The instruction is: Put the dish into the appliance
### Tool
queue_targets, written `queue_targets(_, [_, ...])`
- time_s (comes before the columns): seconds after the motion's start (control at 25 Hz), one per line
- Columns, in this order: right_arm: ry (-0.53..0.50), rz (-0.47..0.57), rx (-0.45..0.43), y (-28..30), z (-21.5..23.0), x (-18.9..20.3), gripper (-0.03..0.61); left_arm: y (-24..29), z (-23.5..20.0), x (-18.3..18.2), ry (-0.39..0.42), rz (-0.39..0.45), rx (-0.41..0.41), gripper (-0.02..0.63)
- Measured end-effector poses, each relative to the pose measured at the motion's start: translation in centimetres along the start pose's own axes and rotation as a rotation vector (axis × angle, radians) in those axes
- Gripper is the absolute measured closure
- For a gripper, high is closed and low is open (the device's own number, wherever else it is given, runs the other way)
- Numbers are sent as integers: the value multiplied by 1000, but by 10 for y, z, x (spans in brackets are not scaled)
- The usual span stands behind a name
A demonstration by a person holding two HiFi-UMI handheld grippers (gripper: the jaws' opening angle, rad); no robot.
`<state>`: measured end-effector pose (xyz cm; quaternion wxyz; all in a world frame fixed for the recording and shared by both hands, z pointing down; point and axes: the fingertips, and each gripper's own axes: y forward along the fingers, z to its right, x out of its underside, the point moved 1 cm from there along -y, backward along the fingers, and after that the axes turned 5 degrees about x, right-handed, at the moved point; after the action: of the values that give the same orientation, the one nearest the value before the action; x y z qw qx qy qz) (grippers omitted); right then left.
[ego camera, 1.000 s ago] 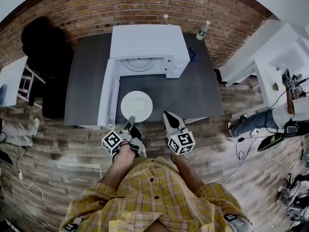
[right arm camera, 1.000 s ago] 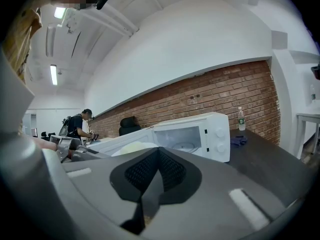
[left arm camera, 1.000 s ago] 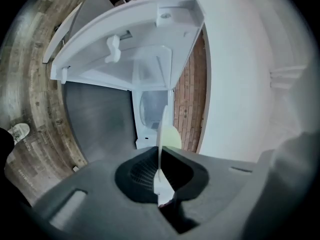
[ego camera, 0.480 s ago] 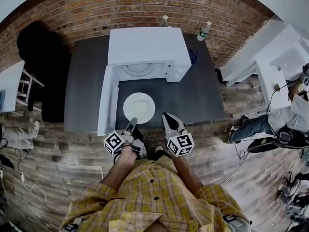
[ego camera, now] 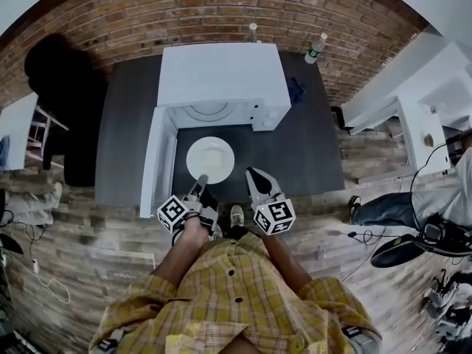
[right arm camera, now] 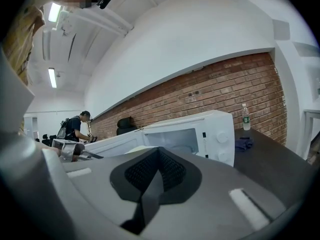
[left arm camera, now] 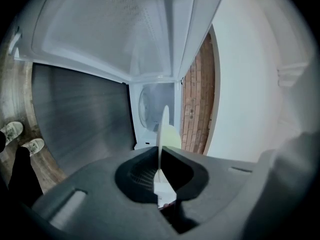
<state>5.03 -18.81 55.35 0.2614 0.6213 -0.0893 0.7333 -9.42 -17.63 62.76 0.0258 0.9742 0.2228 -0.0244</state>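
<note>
A white plate [ego camera: 210, 157] is being held in front of the open mouth of a white microwave [ego camera: 221, 72], over a dark table [ego camera: 295, 146]; whether its underside is touching the table cannot be told. Its near rim is being pinched by the left gripper [ego camera: 199, 184], whose jaws are pressed against the two faces of the plate. In the left gripper view the plate is being seen edge-on as a thin pale line, so its face is largely hidden and its near rim is being covered by the jaws. The microwave's door [ego camera: 156, 161] is swung open to the left. Inside the cavity a round turntable [ego camera: 209, 110] is being shown in part, the rest being cut off by the top of the casing. The right gripper [ego camera: 257, 177] is being held just right of the plate and apart from it, above the table's near edge, with its jaws brought together on nothing. Both forearms are being stretched forward from a yellow checked shirt [ego camera: 236, 301], the hands being mostly hidden behind the marker cubes. Beside the microwave's right side a blue cloth [ego camera: 295, 91] is lying on the table, and a bottle [ego camera: 316, 46] is standing near the brick wall [ego camera: 147, 21].
</note>
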Motion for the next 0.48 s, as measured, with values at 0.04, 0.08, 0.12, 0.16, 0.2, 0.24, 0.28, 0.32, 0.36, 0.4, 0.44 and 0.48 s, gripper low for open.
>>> queue_targets(0.04, [-3,1,-6,2,2,-2,574,4,-2,-1,6,3,-9,603])
queue_targets(0.08, [-3,1,-11,4,4,-3,574,8,-4,-1,9,7,-20,603])
queue_targets(0.12, [-1,1,-15,5,6,-4,574,12,-7,-1,8,12,-29,603])
queue_targets(0.16, [1,0,-20,7,8,-4,574,16,-8,-1,1,17,-31,603])
queue_targets(0.2, [3,-3,-24,8,10,-4,574,20,-9,-1,-8,23,-31,603])
queue_targets(0.24, [3,-6,-30,10,12,-3,574,25,-9,-1,-13,27,-29,603])
queue_targets(0.28, [2,-9,-35,12,13,-3,574,29,-10,-1,-15,31,-29,603])
queue_targets(0.32, [0,-9,-41,14,14,-3,574,32,-10,-1,-15,34,-27,603])
queue_targets(0.36, [-1,-10,-46,16,14,-3,574,35,-10,-2,-16,37,-23,603])
queue_targets(0.4, [-1,-10,-51,17,14,-3,574,38,-10,-3,-17,41,-16,603])
queue_targets(0.44, [-1,-9,-55,17,14,-3,574,40,-10,-4,-16,44,-12,603])
queue_targets(0.48, [-2,-8,-59,19,15,-3,574,43,-11,-5,-10,45,-17,603])
